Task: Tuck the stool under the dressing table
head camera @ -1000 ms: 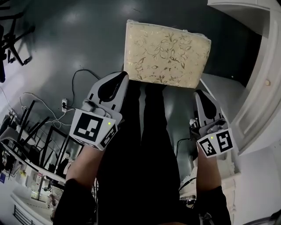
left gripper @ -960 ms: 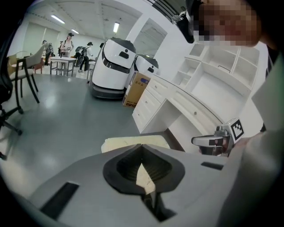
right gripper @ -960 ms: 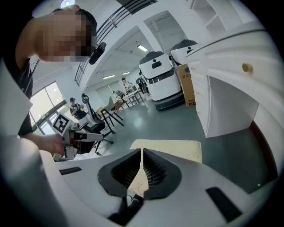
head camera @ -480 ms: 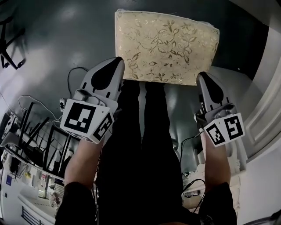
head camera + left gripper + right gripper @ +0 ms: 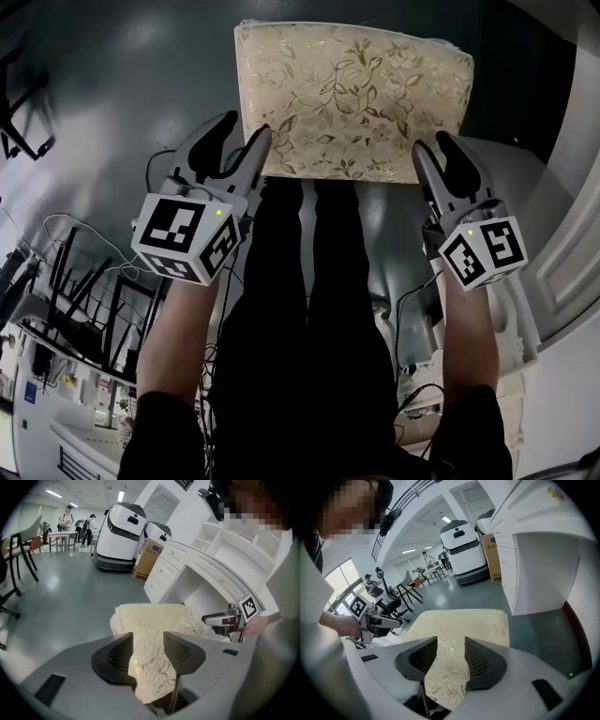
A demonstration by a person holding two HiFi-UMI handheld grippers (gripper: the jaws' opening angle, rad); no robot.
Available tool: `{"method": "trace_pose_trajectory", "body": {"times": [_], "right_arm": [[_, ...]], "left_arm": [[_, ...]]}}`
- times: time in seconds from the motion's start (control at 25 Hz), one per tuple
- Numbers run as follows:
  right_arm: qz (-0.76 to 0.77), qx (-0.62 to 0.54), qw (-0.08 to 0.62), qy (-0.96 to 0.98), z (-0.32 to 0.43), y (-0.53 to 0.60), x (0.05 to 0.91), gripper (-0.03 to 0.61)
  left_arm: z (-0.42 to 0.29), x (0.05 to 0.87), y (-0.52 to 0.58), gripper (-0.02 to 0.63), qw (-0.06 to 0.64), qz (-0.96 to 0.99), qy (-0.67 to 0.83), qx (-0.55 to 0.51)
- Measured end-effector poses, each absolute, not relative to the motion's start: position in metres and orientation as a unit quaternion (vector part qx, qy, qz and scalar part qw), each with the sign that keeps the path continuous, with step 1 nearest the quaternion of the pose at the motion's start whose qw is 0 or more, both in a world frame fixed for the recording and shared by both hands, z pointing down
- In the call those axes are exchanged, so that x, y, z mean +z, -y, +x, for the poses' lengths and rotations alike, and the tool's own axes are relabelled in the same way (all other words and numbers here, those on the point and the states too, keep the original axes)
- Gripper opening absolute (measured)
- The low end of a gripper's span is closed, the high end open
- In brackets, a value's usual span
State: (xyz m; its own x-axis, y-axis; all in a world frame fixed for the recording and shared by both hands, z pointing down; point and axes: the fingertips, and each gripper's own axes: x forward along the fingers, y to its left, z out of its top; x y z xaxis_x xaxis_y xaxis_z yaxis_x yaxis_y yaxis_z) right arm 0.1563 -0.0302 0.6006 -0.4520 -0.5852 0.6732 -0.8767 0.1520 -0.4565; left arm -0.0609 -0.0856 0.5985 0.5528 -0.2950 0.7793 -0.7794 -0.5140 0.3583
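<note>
On the grey floor [image 5: 112, 84] beside the dressing table [image 5: 562, 272], the stool [image 5: 352, 94] stands with tongs poised at both near corners.

The stool is out in the open, close to the table's white front and not yet under it; the left gripper view shows the kneehole beyond the gold-patterned seat. The left tongs [image 5: 247, 127] straddle the near left corner and the right tongs [image 5: 436, 145] the near right one. Both pairs of jaws have just been opening and now stand apart, with the seat's edge between them but, as far as I can judge, not pinched. Taking both corners at once probably keeps the stool square, so a push sends it straight into the opening rather than swivelling it.
</note>
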Motion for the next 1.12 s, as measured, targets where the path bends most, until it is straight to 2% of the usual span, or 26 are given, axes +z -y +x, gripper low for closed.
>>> {"method": "trace_pose_trajectory", "body": {"times": [0.08, 0.16, 0.28, 0.52, 0.76, 1.12], "right_arm": [[0.491, 0.432, 0.179, 0.735, 0.158, 0.030, 0.609, 0.224], [0.487, 0.438, 0.186, 0.732, 0.160, 0.027, 0.616, 0.248], [0.495, 0.443, 0.196, 0.721, 0.170, 0.024, 0.628, 0.290], [0.526, 0.436, 0.209, 0.700, 0.189, 0.024, 0.644, 0.348], [0.516, 0.430, 0.238, 0.702, 0.179, 0.024, 0.649, 0.436], [0.502, 0.507, 0.214, 0.667, 0.195, 0.019, 0.680, 0.446]], "left_arm": [[-0.065, 0.610, 0.083, 0.247, 0.385, 0.788, 0.340, 0.339], [-0.068, 0.621, 0.078, 0.309, 0.413, 0.771, 0.346, 0.339], [-0.067, 0.635, 0.072, 0.360, 0.437, 0.757, 0.346, 0.340], [-0.059, 0.658, 0.067, 0.476, 0.440, 0.746, 0.342, 0.363], [-0.058, 0.670, 0.071, 0.534, 0.421, 0.736, 0.359, 0.391], [-0.052, 0.682, 0.069, 0.552, 0.472, 0.721, 0.344, 0.374]]}}
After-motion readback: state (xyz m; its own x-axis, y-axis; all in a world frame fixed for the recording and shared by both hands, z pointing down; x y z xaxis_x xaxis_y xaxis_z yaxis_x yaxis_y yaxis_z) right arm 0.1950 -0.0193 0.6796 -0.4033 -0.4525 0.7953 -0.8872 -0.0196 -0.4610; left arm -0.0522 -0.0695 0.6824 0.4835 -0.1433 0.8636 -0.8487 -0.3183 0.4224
